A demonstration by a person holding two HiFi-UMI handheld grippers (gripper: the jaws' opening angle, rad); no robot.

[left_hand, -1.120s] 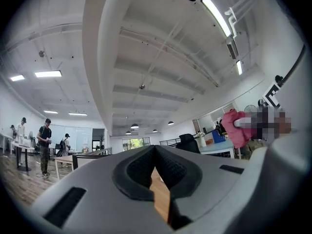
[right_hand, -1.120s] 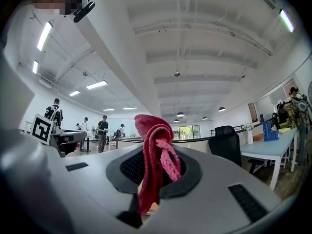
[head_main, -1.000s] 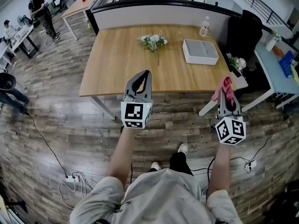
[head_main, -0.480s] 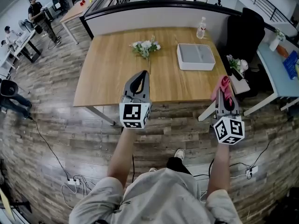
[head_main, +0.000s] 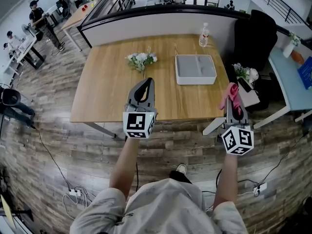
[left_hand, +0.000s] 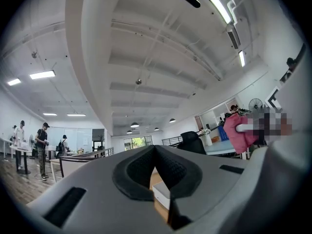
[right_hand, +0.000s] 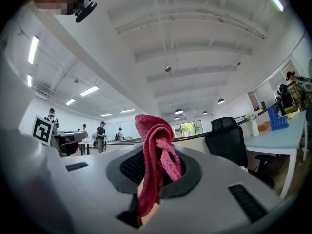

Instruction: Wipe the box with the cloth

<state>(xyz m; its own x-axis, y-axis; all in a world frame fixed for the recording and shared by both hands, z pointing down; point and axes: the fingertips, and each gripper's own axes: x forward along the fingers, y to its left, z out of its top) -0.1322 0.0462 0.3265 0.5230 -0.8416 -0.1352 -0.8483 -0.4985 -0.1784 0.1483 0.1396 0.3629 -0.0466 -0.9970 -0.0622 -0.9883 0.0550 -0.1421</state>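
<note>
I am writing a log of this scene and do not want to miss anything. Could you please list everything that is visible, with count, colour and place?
table: one, light wood, in front of the person
box: one, grey, on the right part of the table
flowers: one bunch, white and green, on the table, left of the box
bottle: one, clear, near the table's far edge
chair: one, black, beyond the table's right corner
power strip: one, white, on the floor at the left
people: several, dark clothes, far upper left
cloth: one, pink, in the right claw
left claw: one, grey, shut and empty
right claw: one, grey, shut on the cloth
</note>
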